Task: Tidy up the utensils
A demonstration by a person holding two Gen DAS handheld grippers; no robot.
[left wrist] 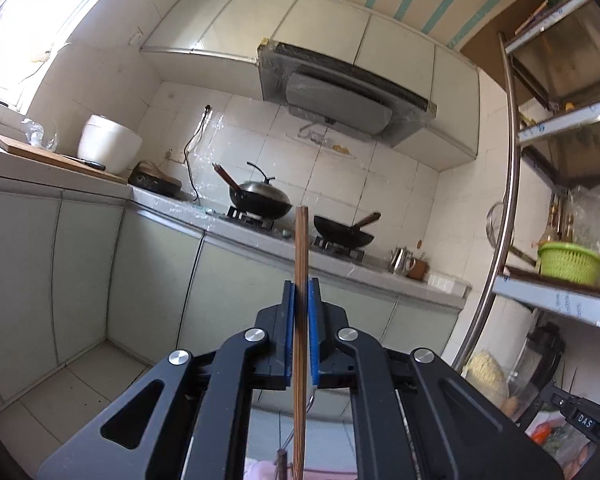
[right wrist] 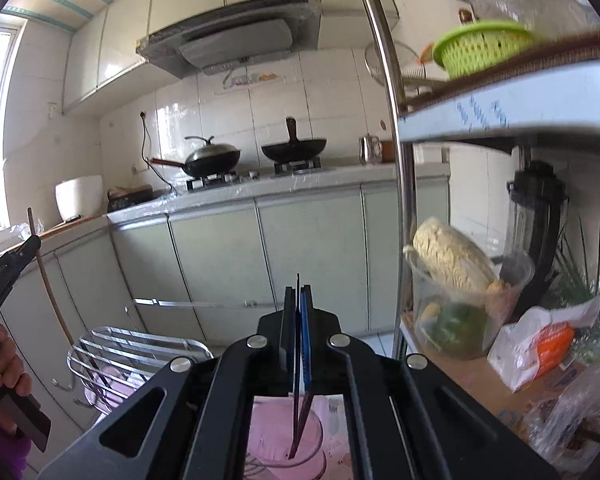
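The left tool is clamped on wooden chopsticks standing upright, tips toward 12 o'clock. The right tool is pinched shut on a thin dark utensil, too slim to identify, hanging toward 6 o'clock over a pink holder. At 4 o'clock in the left view, a label reads "DAS".

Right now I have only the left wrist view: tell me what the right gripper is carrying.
Observer: The right gripper is shut on a thin dark stick.
Operator: Say where its lower end is.
Observer: Its tip shows against a pink cup below; I cannot tell whether it is inside.
Operator: Report what stands beside that cup.
Observer: A wire metal rack, to the cup's left in the right wrist view.
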